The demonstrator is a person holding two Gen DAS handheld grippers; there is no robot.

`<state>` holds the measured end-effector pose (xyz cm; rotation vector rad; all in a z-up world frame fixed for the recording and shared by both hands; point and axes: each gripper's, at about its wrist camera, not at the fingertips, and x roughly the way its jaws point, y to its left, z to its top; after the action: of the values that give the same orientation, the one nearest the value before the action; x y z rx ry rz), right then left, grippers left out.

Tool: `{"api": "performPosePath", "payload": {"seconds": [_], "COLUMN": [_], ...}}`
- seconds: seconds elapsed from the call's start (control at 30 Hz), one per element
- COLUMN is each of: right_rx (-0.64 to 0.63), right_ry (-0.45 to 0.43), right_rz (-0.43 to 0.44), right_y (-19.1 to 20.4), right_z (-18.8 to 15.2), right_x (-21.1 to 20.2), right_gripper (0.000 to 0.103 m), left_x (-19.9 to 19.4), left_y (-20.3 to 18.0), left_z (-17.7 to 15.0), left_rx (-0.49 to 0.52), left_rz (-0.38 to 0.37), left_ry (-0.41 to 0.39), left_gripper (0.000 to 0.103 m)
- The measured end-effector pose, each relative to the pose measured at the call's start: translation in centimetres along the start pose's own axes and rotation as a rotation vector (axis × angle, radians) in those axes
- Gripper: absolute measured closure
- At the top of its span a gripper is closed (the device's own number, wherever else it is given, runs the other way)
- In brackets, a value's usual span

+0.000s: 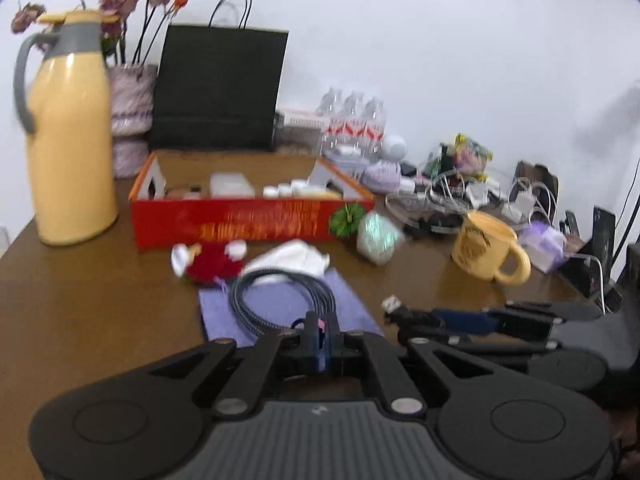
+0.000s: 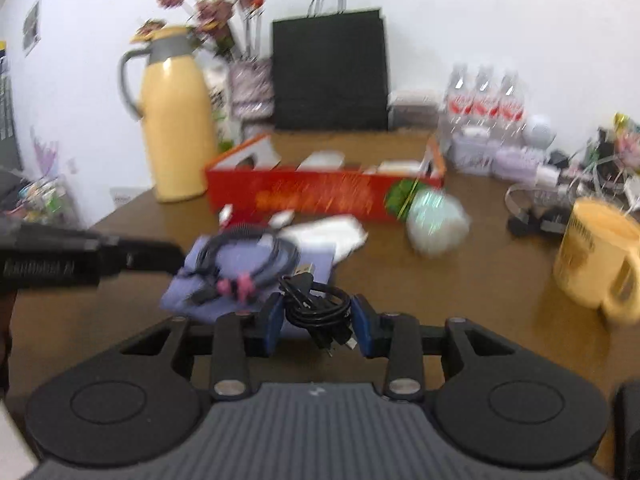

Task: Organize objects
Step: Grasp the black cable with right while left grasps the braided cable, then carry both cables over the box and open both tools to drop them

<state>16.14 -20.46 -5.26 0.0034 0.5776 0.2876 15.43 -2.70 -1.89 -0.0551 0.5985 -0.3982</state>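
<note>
A coiled grey braided cable [image 1: 276, 300] with a pink tie lies on a purple cloth [image 1: 288, 308] on the brown table. My left gripper [image 1: 322, 328] is shut on the near end of this cable, at the pink tie. In the right wrist view the grey cable [image 2: 248, 260] lies on the purple cloth [image 2: 240, 276]. My right gripper [image 2: 318, 320] is shut on a small black cable bundle [image 2: 320, 308], its USB plug [image 1: 394, 304] showing in the left wrist view. An open red box [image 1: 248, 216] holding small items stands behind.
A yellow thermos jug [image 1: 68, 132], a flower vase [image 1: 130, 116] and a black paper bag [image 1: 218, 88] stand at the back. A yellow mug [image 1: 486, 252], a pale wrapped ball [image 1: 378, 236], white tissue [image 1: 292, 258], a red-and-white toy [image 1: 208, 260], bottles [image 1: 354, 120] and tangled chargers [image 1: 452, 192] lie around.
</note>
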Motion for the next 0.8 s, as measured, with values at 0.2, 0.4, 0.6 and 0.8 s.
{"api": "performPosePath", "payload": {"seconds": [0.2,0.4,0.6,0.8], "right_rx": [0.027,0.066,0.054,0.005], "right_ry": [0.044,0.016,0.01,0.01], "right_rz": [-0.027,-0.054,-0.081,-0.083], "right_y": [0.2,-0.7,-1.0,-0.6], "right_z": [-3.1,-4.3,-4.5,-4.5], "right_x": [-1.4,-3.3,-2.8,-3.2], "right_gripper": [0.065,0.064,0.055,0.036], "left_x": [-0.8,-2.2,-2.3,1.6], "left_y": [-1.7,-2.9,-2.4,-1.7], "left_z": [-4.2,-6.0,-4.6,-3.5], "left_rx": [0.025,0.026,0.061,0.102], "left_rz": [0.046,0.07,0.141,0.119], "left_ry": [0.08,0.056,-0.044,0.015], "left_gripper": [0.101,0.078,0.036,0.018]}}
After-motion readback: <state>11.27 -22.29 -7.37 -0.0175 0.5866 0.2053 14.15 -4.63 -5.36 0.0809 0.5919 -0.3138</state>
